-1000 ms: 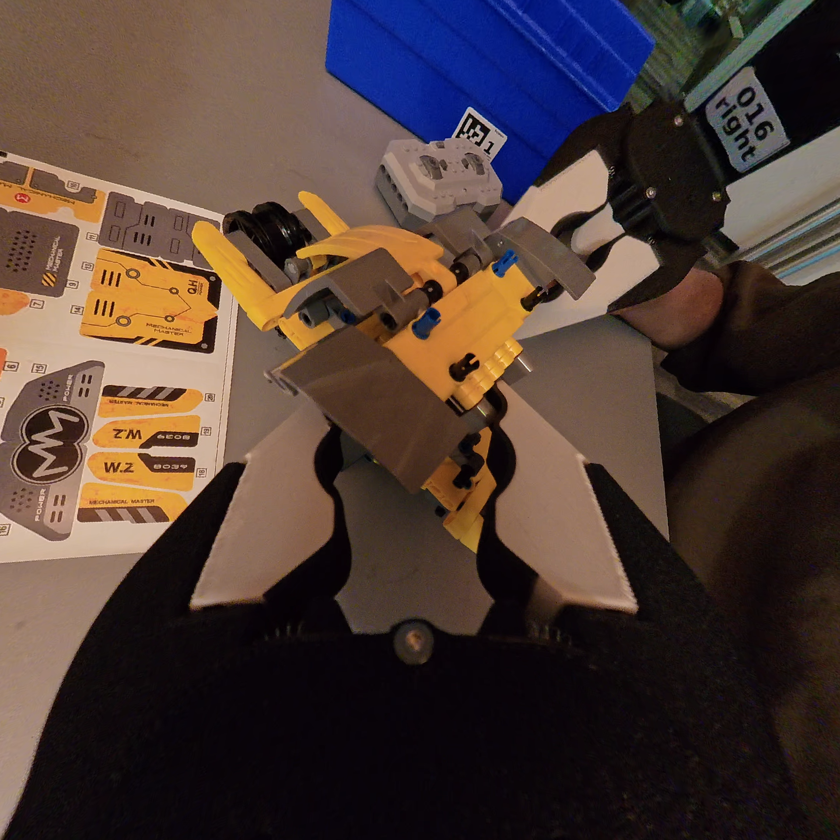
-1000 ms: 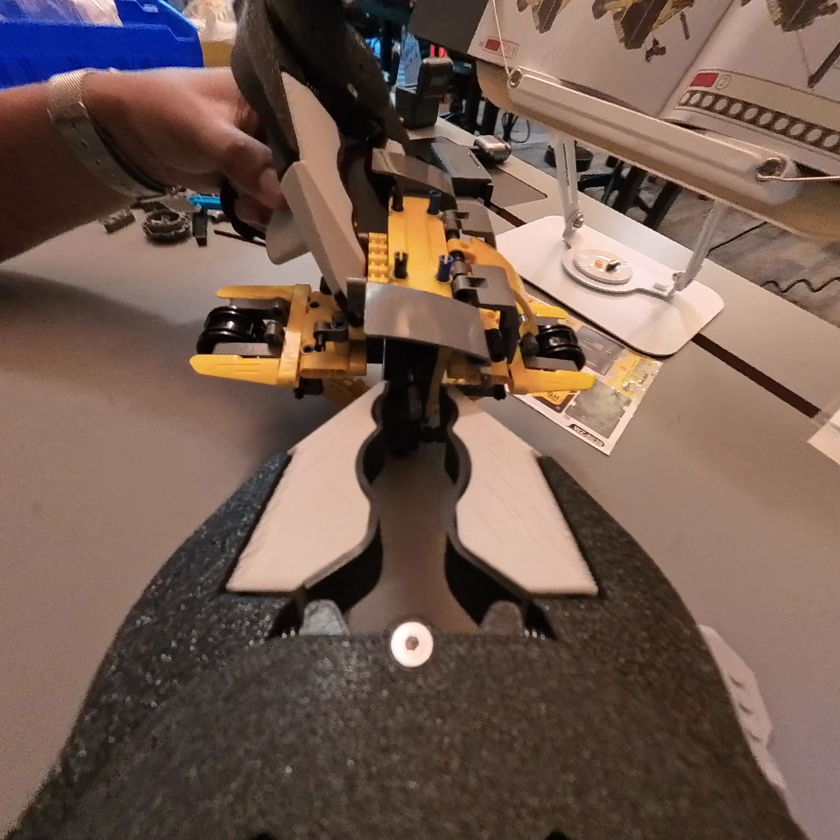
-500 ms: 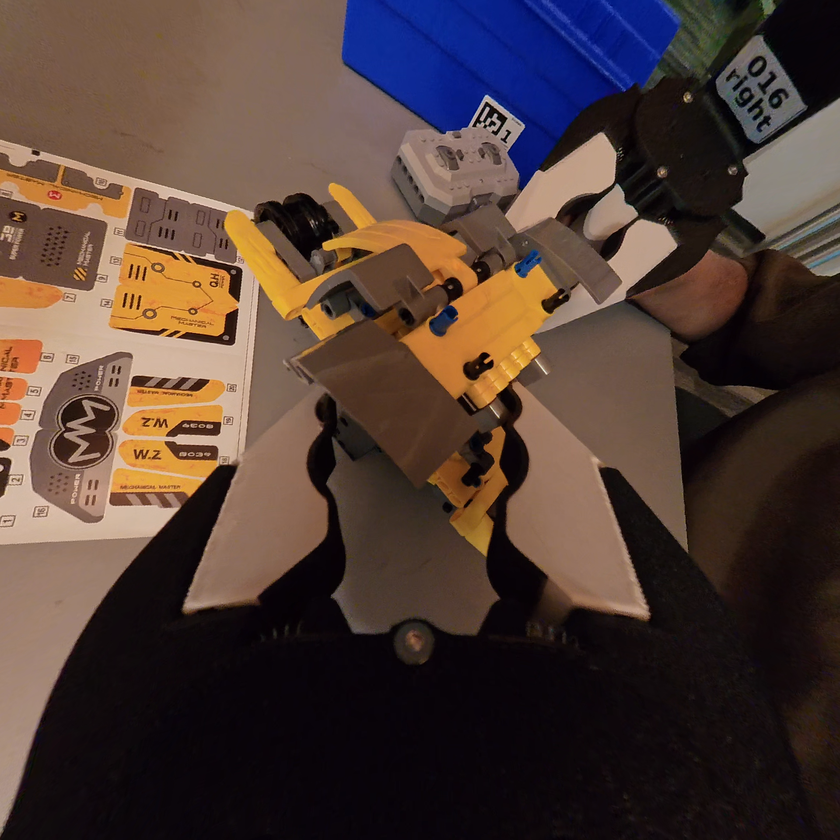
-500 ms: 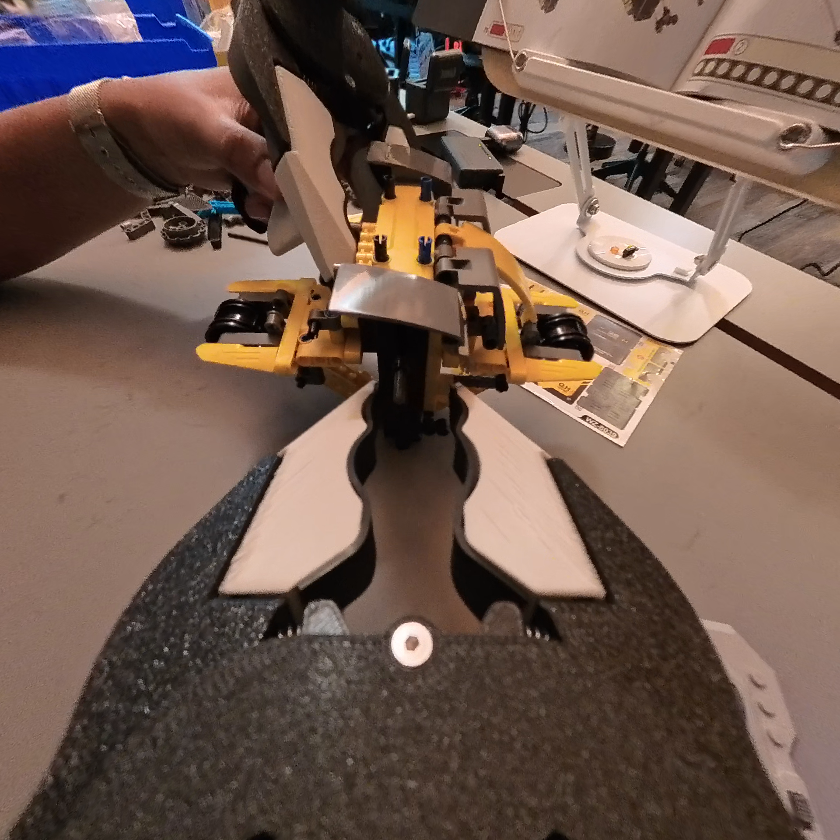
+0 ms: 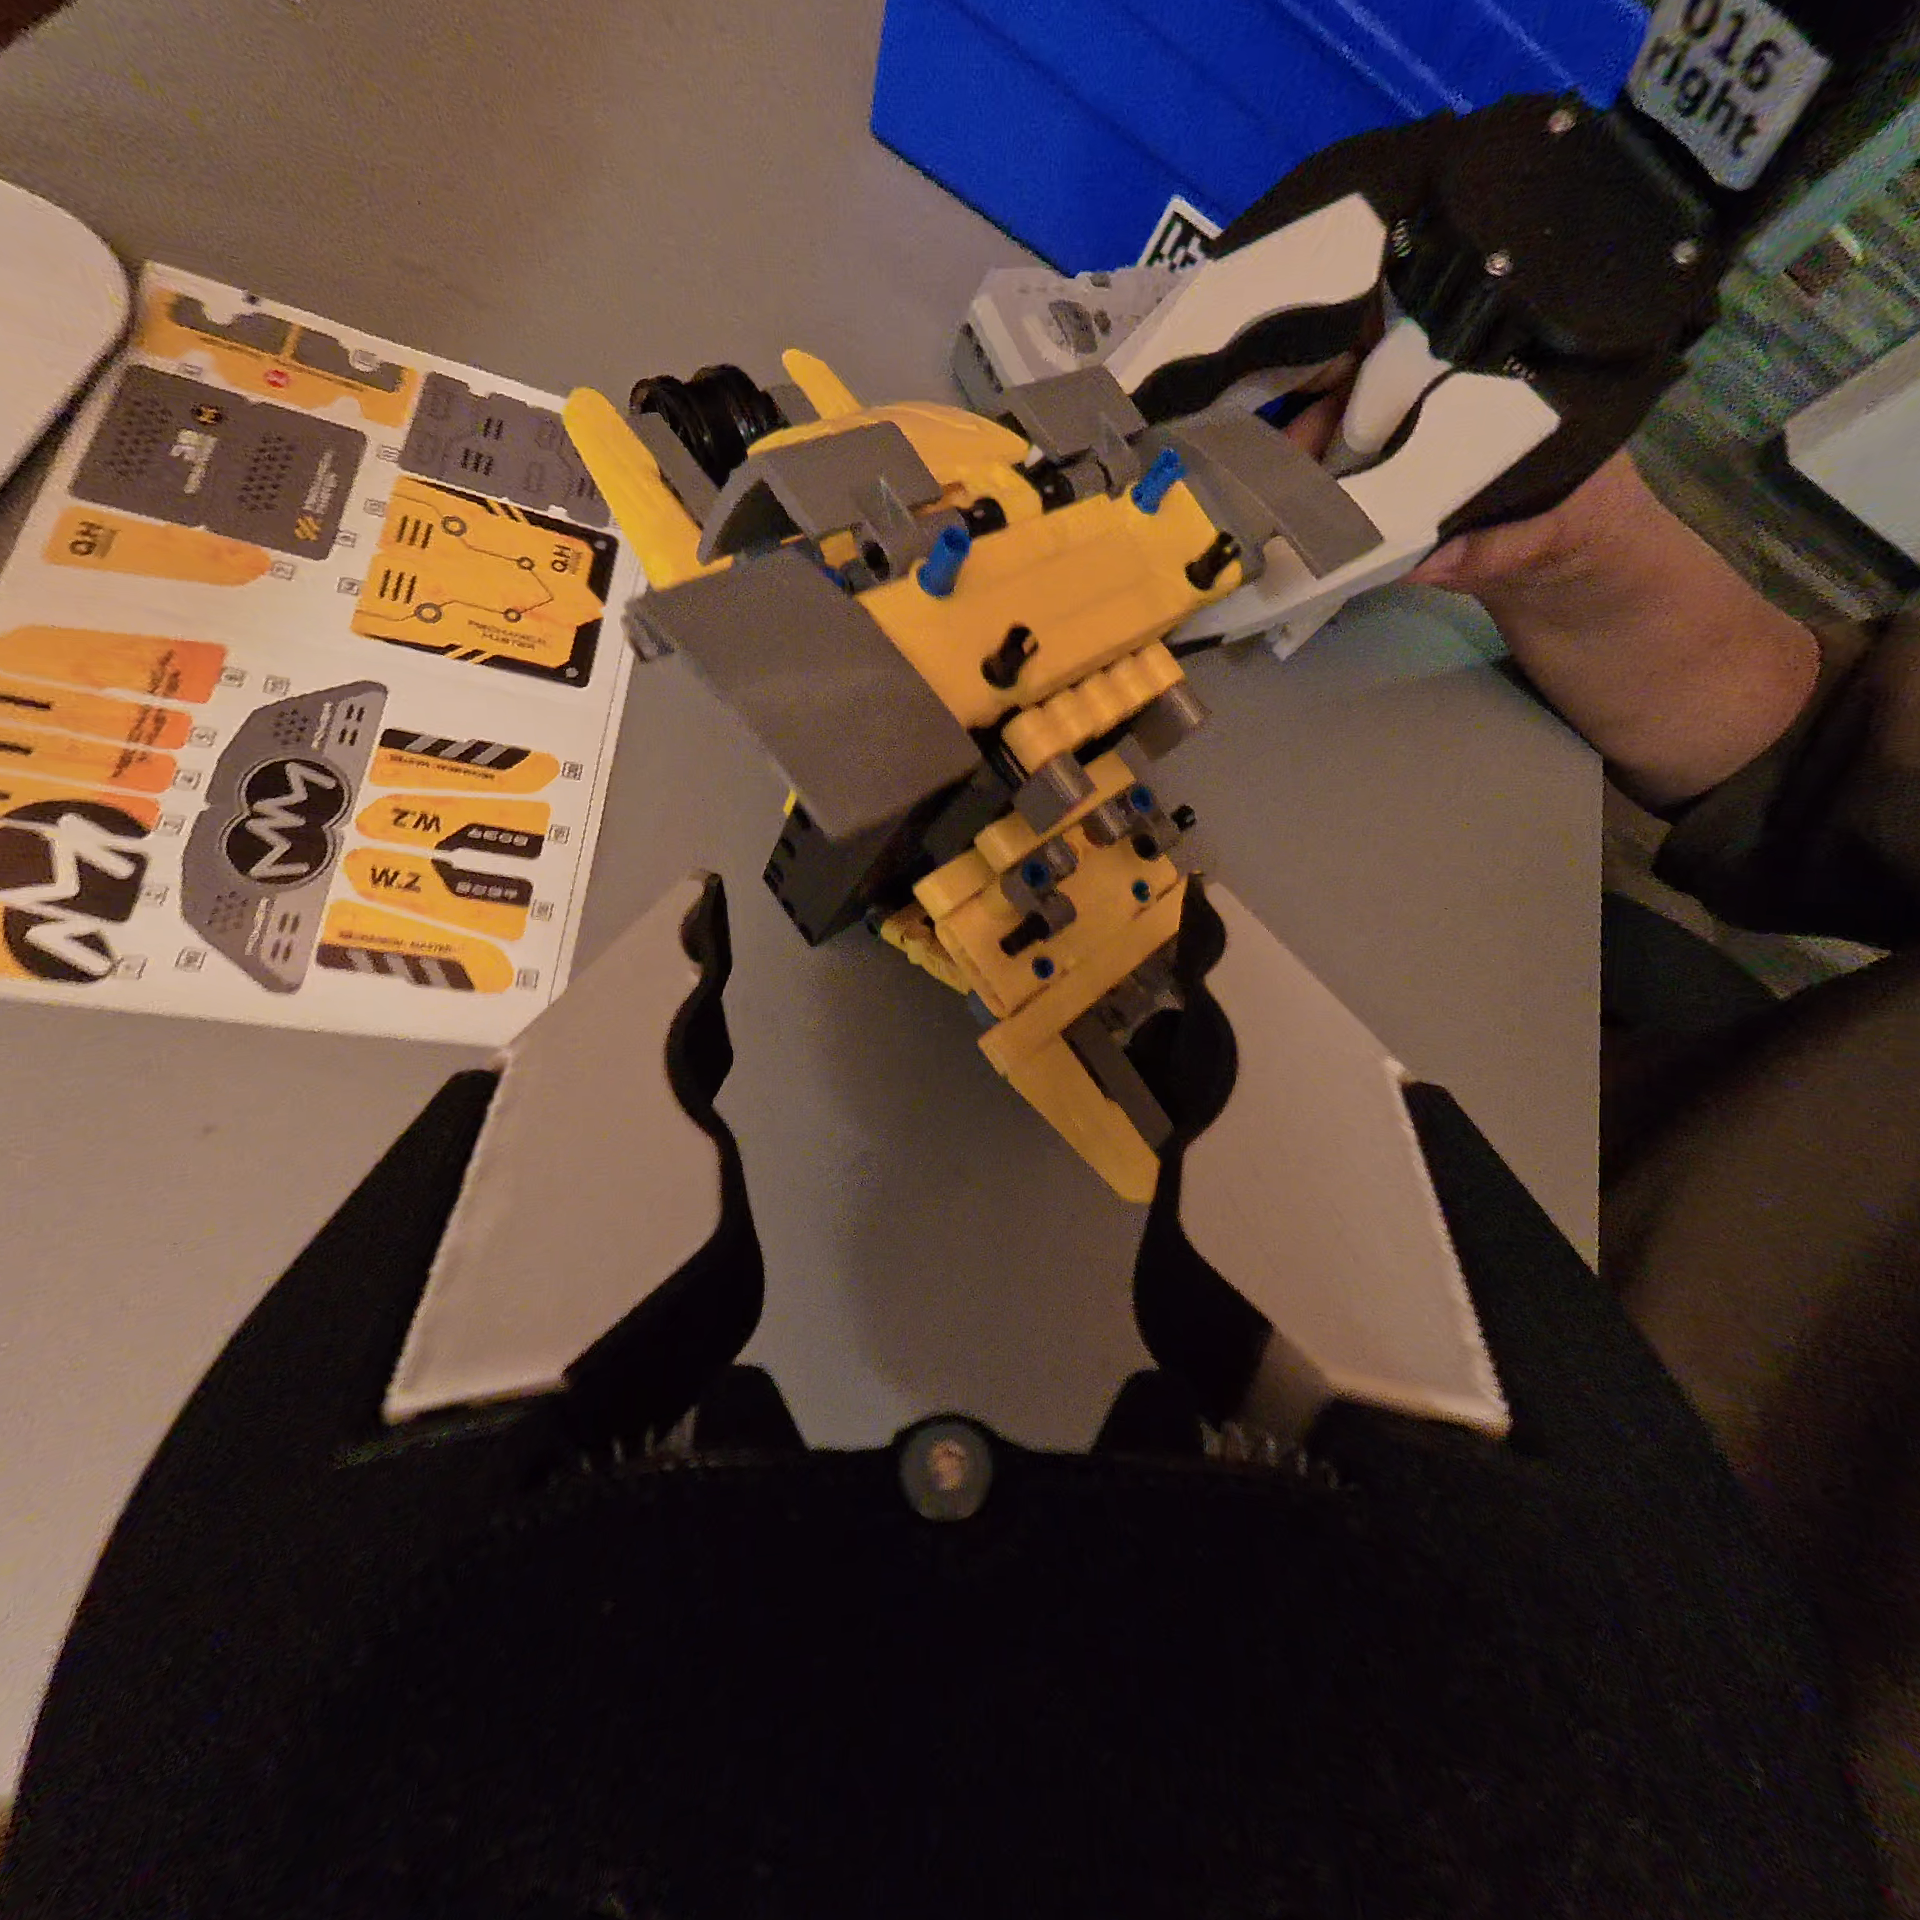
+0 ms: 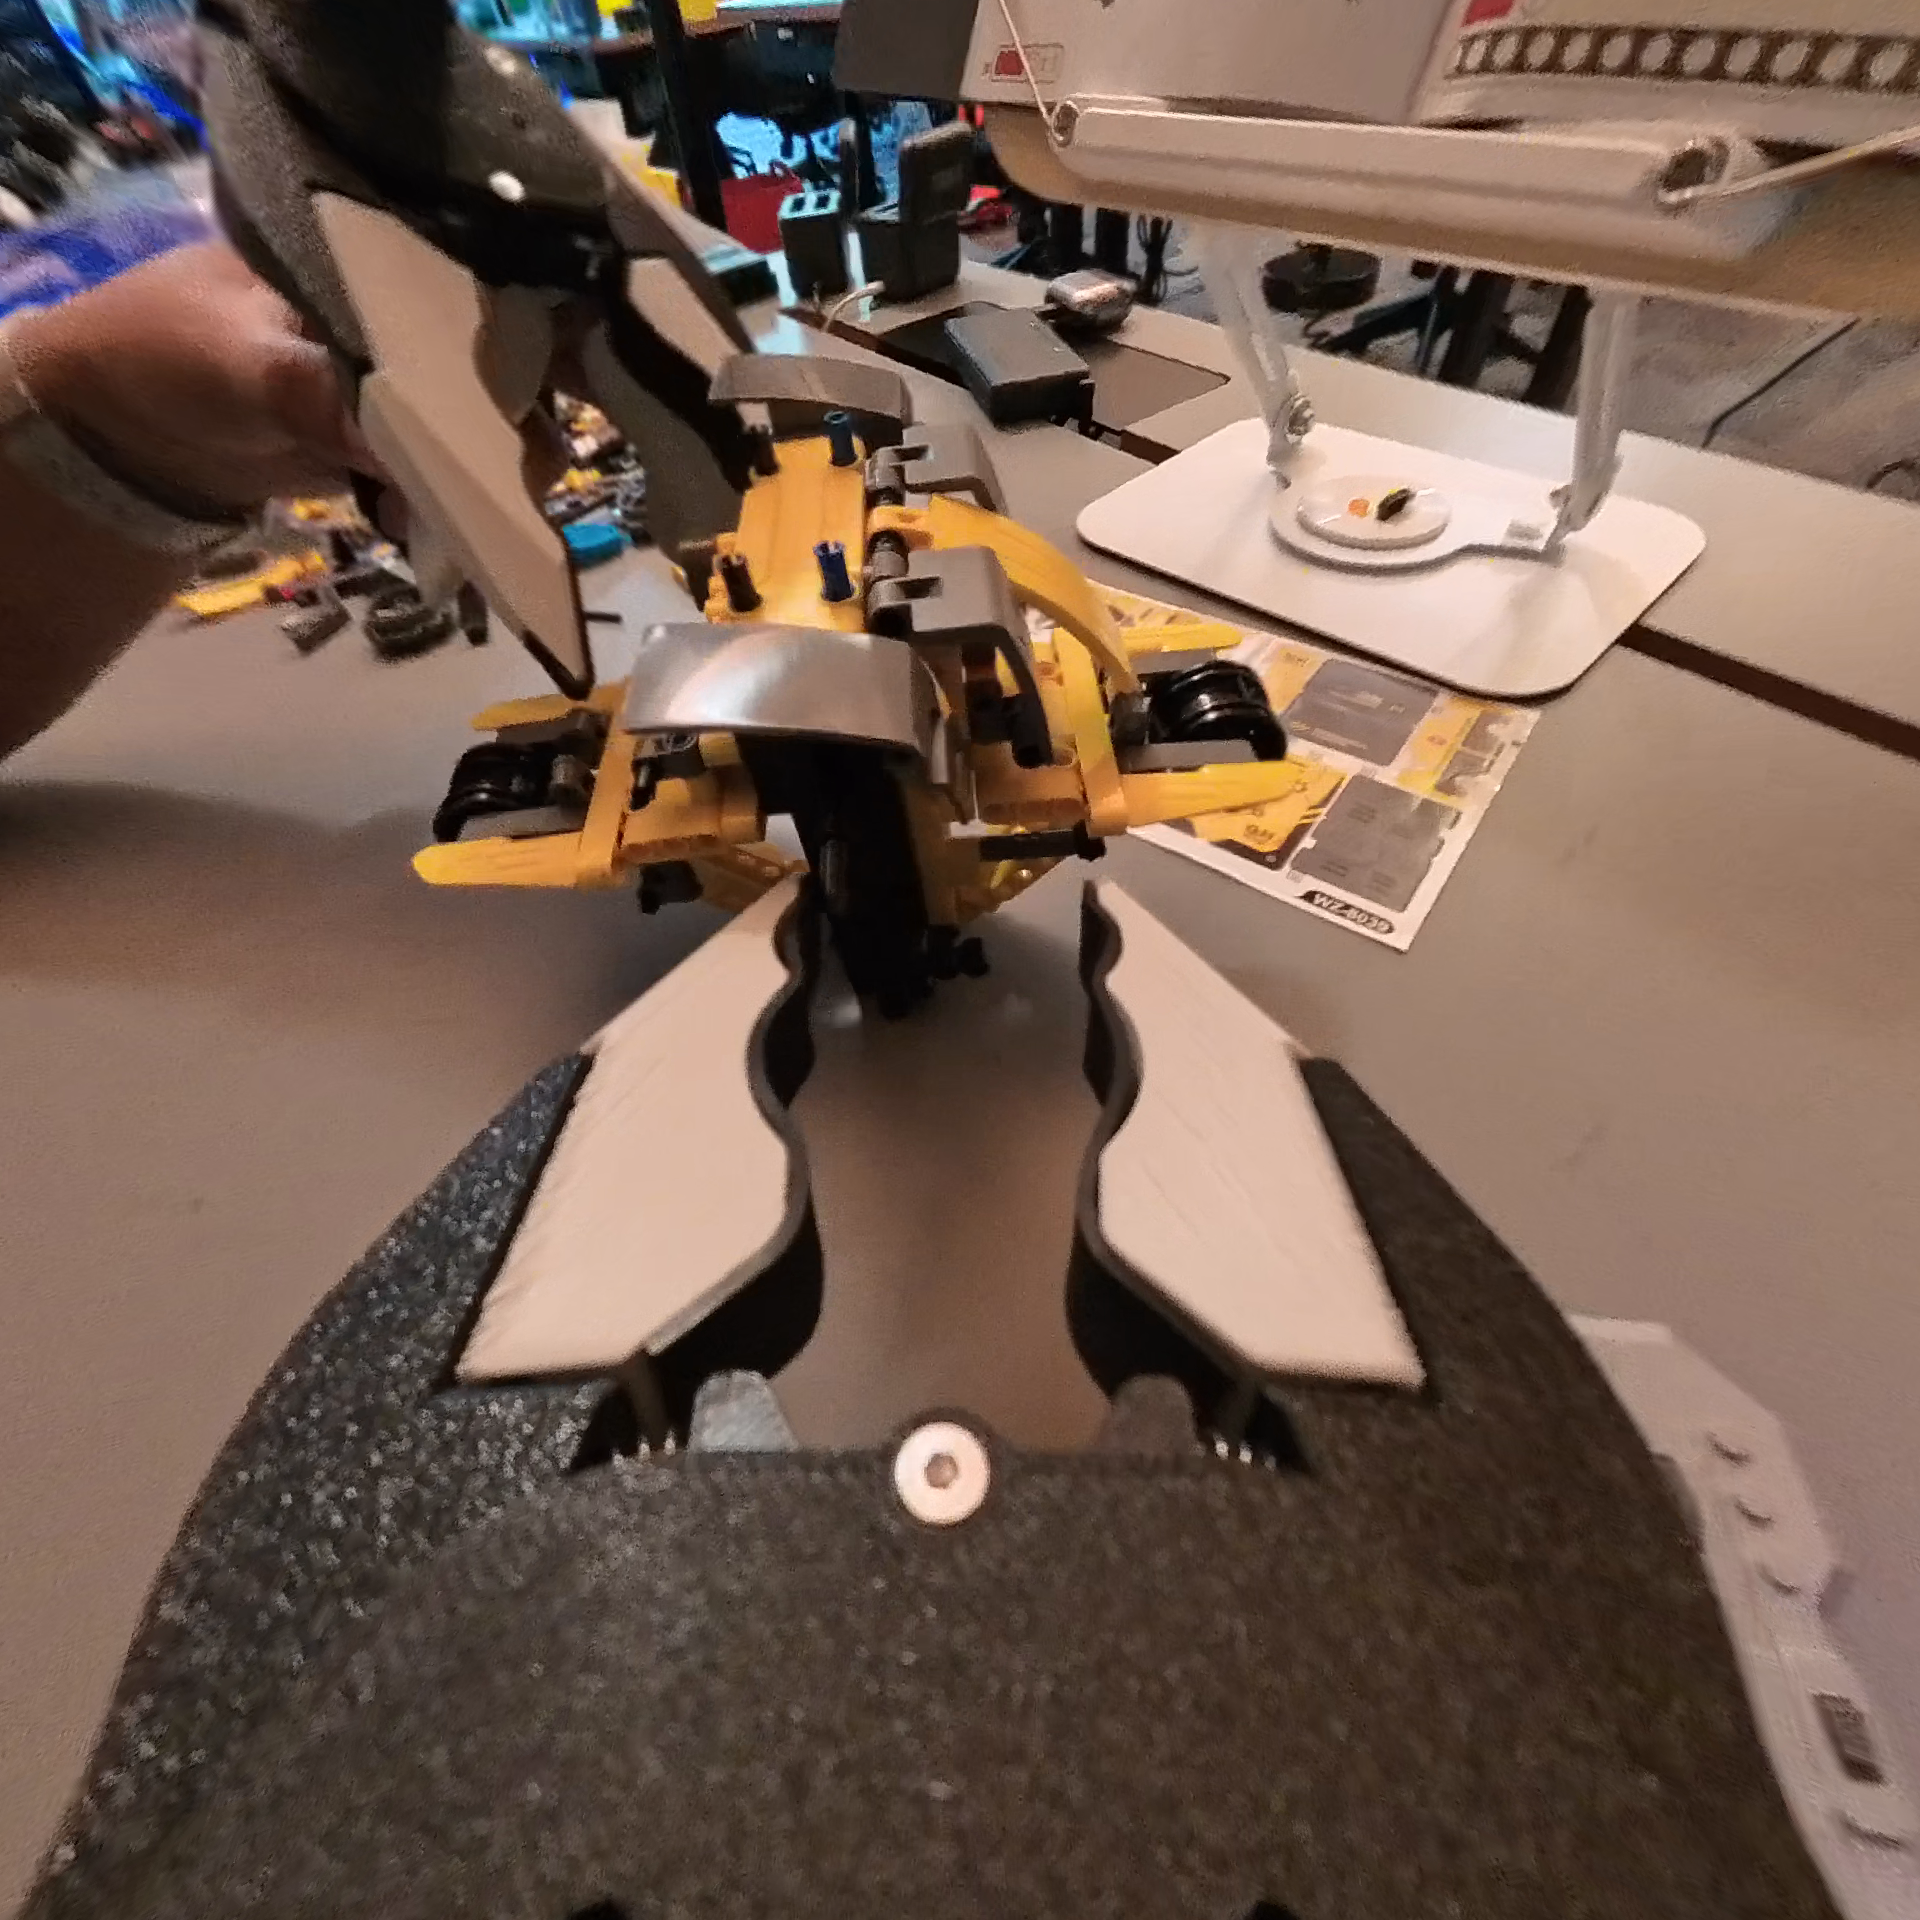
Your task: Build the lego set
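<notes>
though both jaws stand parted, the yellow and grey brick model (image 5: 966, 665) sits between them: its tail in the released left hand-held gripper (image 5: 951, 914), touching only the right finger, its black front wheel in the released right hand-held gripper (image 6: 940, 914). the long axis runs gripper to gripper above the counter (image 6: 260, 987). a printed sticker sheet (image 5: 281, 665) lies leftward; the right gripper carries a tag.
</notes>
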{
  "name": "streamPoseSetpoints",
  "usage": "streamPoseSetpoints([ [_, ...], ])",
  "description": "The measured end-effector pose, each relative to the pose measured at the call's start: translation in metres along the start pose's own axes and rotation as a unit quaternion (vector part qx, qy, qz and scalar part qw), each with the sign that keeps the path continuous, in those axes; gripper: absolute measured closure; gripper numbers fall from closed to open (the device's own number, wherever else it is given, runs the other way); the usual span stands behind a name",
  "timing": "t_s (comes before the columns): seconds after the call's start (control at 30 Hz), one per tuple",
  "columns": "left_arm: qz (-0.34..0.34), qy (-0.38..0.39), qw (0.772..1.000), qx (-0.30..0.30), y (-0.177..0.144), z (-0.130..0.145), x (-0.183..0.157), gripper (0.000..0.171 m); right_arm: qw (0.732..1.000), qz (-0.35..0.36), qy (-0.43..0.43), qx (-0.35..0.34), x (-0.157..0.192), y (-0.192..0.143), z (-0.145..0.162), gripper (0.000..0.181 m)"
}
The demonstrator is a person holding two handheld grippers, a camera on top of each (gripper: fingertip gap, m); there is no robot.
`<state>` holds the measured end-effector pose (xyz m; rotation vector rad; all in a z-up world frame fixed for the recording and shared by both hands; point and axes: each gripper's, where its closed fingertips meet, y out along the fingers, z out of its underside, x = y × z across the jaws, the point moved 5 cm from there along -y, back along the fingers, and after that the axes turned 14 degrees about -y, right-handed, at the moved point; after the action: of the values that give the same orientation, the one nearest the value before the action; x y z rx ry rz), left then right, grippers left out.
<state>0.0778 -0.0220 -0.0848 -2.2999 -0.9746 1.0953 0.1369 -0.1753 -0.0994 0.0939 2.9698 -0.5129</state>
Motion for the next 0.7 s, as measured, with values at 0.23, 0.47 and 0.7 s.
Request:
streamPoseSetpoints([
  [0.23,-0.019,-0.016,0.995,-0.099,-0.041,0.027,-0.003,0.092,0.997,-0.008,0.065,-0.048,-0.011,-0.009,-0.004,0.131],
  [0.47,-0.039,0.008,0.982,-0.185,-0.054,0.052,0.002,0.098,0.982,0.106,0.115,-0.105,-0.033,-0.025,-0.008,0.146],
  [0.7,-0.033,0.022,0.983,-0.18,-0.048,0.057,0.001,0.098,0.969,0.185,0.101,-0.132,-0.041,-0.043,-0.019,0.149],
])
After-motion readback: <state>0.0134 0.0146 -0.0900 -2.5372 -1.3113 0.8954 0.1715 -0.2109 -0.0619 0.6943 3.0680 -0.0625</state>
